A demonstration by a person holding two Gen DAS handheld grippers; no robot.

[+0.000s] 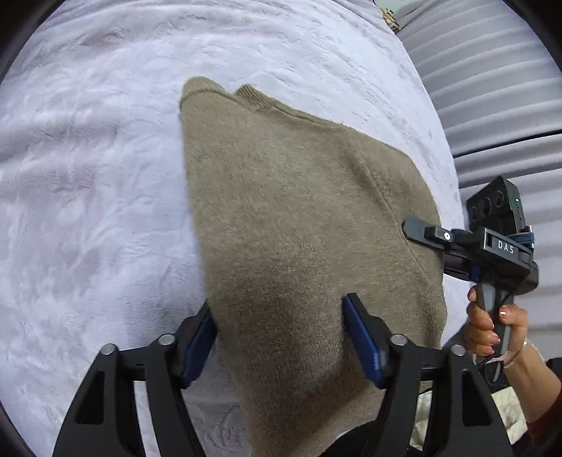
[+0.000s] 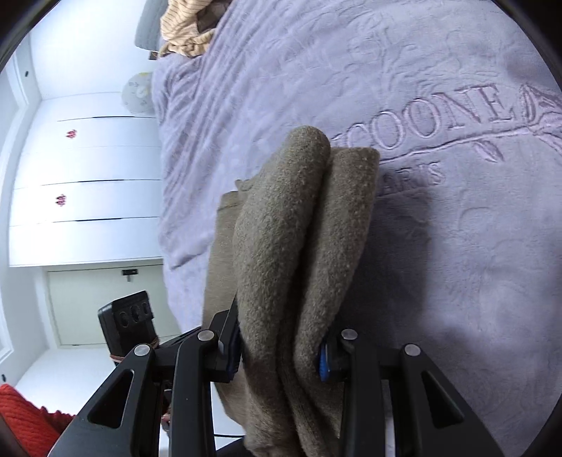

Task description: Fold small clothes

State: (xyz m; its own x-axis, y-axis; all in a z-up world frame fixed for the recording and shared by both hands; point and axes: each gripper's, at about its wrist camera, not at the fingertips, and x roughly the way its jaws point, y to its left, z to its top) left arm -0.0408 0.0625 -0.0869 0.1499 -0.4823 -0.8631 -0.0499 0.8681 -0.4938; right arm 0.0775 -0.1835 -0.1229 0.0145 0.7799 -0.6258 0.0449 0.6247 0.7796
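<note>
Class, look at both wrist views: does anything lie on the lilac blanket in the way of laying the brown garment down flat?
Nothing visible does. The lilac blanket around the brown garment is bare; the striped cloth sits far off at the blanket's edge.

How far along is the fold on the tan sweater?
Done: the tan sweater is doubled over on the lavender blanket. In hand: the right gripper clamps a thick bunch; the left gripper has cloth between its jaws, with a gap at one pad. Left: laying it flat. Striped clothes wait.
</note>
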